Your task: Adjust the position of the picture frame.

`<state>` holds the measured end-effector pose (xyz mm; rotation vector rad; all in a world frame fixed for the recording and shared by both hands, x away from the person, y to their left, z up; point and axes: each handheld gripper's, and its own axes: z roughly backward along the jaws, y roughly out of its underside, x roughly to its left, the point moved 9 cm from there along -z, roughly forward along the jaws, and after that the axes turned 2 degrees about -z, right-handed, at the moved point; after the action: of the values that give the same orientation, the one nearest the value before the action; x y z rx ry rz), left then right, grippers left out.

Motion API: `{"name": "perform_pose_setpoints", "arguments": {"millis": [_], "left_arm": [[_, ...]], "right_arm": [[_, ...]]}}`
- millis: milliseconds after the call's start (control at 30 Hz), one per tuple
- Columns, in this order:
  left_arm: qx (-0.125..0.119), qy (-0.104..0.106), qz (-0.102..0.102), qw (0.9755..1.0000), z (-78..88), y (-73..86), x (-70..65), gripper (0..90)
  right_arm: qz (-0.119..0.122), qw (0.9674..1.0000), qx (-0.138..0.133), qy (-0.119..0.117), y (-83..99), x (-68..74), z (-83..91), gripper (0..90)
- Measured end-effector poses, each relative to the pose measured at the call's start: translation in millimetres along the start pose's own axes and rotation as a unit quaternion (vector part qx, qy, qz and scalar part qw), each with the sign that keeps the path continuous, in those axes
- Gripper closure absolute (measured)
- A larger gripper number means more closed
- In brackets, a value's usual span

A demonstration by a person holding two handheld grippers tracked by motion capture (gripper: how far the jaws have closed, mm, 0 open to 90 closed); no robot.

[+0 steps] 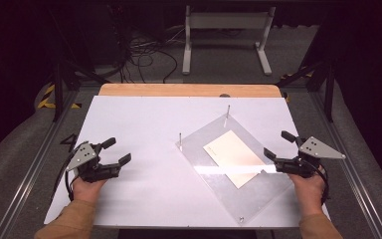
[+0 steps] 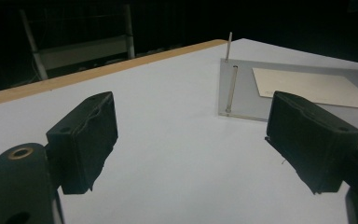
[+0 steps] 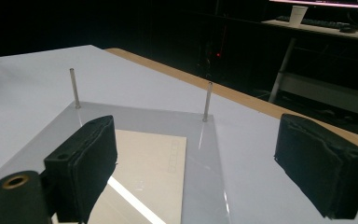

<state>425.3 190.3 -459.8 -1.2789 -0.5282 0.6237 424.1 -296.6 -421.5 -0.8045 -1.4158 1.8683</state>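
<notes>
A white rectangular table top [image 1: 144, 164] with a bare wooden strip along its far edge carries, on its right half, a clear acrylic square plate [image 1: 251, 196] turned so that its corners point near, far, left and right. Thin upright metal pins stand at its corners: one at the far corner [image 1: 228, 110], one at the left corner [image 1: 180, 138], and something small, perhaps a screw, marks the near corner. Under or inside the plate lies a pale cream rectangular card [image 1: 231, 157], its long axis running from far left to near right, parallel with the plate's edges.

The right gripper [image 1: 282, 146] is much the nearer of the two to the plate: it hangs over the plate's right corner, with the card lying just to its left and slightly nearer to the person. In the right gripper view the card [image 3: 154, 163] sits low between the black padded jaws and the two pins stand beyond it. These jaws are spread wide and grip nothing; I cannot tell whether the lower one touches the plate.

The left gripper [image 1: 117, 151] rests well apart from the plate, over bare table at the left. The plate [image 2: 242, 93] lies to its right, seen obliquely in the left gripper view. Its jaws too are spread wide and empty.

Judging from this, any reach for the plate or card falls to the right hand.
</notes>
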Motion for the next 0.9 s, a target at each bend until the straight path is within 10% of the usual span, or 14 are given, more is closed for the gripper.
{"name": "perform_pose_setpoints", "arguments": {"millis": [367, 533, 733, 900], "left_arm": [[0.000, 0.001, -0.001, 1.0000, 0.5, -0.4, -0.3, 15.3], [0.005, 0.003, 0.007, 1.0000, 0.4, 0.6, 0.0, 15.1], [0.009, 0.001, 0.008, 0.9999, -0.5, 1.3, -0.1, 15.2], [0.012, 0.003, 0.009, 0.9999, -1.1, 2.5, -0.5, 15.5]], "right_arm": [[-0.008, 1.0000, 0.002, 0.006, -3.3, -5.9, 5.1, 13.0], [-0.005, 0.9987, 0.049, -0.015, 1.3, -4.3, 8.1, 37.5], [0.001, 0.9905, 0.137, 0.005, 18.1, -16.8, 7.9, 69.9], [0.002, 0.9776, 0.208, 0.031, 35.0, -30.6, 13.5, 89.4]]}}
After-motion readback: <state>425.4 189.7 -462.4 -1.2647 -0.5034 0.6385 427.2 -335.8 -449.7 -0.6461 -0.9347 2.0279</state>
